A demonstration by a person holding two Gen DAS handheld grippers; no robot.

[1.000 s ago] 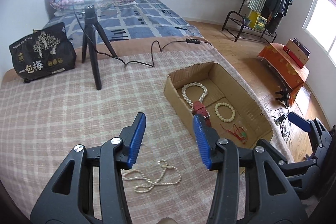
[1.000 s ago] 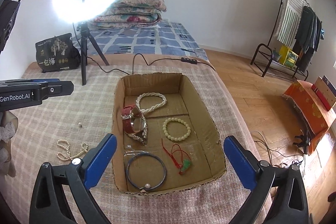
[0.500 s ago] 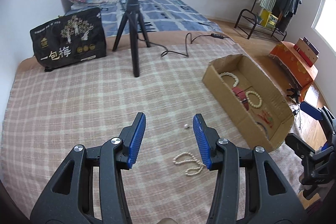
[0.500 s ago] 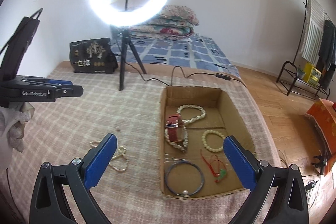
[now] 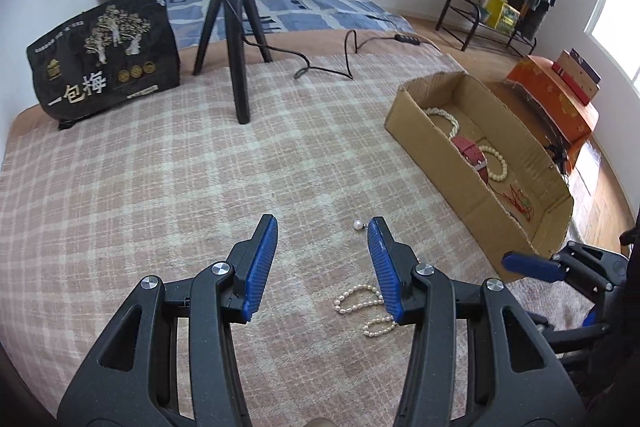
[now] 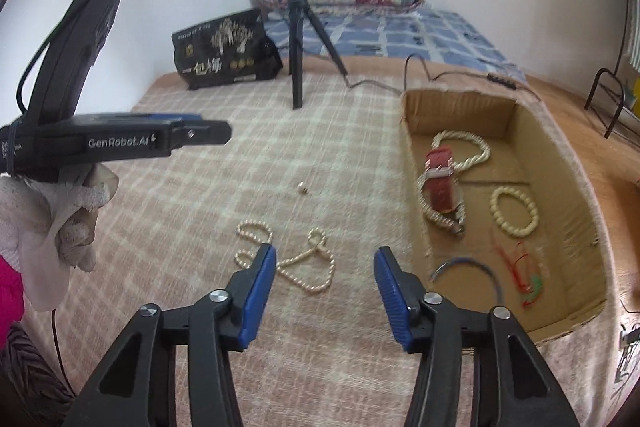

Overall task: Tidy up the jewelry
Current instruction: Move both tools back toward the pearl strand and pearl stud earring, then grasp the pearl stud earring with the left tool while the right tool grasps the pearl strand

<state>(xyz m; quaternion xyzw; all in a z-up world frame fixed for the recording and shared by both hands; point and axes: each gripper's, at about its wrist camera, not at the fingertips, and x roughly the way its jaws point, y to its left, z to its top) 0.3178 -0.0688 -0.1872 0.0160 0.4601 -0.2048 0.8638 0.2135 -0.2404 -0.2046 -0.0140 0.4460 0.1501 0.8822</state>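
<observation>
A loose pearl necklace [image 6: 320, 281] [image 5: 359, 301] lies in loops on the checked blanket, left of the cardboard box [image 6: 412, 187] [image 5: 420, 137]. My right gripper [image 6: 326, 251] hovers over it with its jaws closing. The necklace shows between the blue pads, but they do not touch it. My left gripper [image 5: 323, 223] is open with nothing between its fingers, and the necklace lies under its right finger. A single pearl [image 5: 357, 225] [image 6: 303, 188] rests just ahead. The box holds a rope pearl necklace [image 6: 464, 143], a red watch [image 6: 440, 183], a bead bracelet [image 6: 516, 211] and a blue bangle [image 6: 468, 267].
A ring light tripod [image 5: 240, 39] stands at the back of the blanket with its cable [image 5: 328, 67] trailing right. A black printed bag [image 5: 104, 51] leans at the back left. A gloved hand [image 6: 76, 219] holds the left gripper [image 6: 222, 133]. The blanket's edge drops off right of the box.
Both views have swung away from the box toward the necklace on the blanket and come lower. The right jaws have narrowed from wide apart. The left jaws keep the same gap.
</observation>
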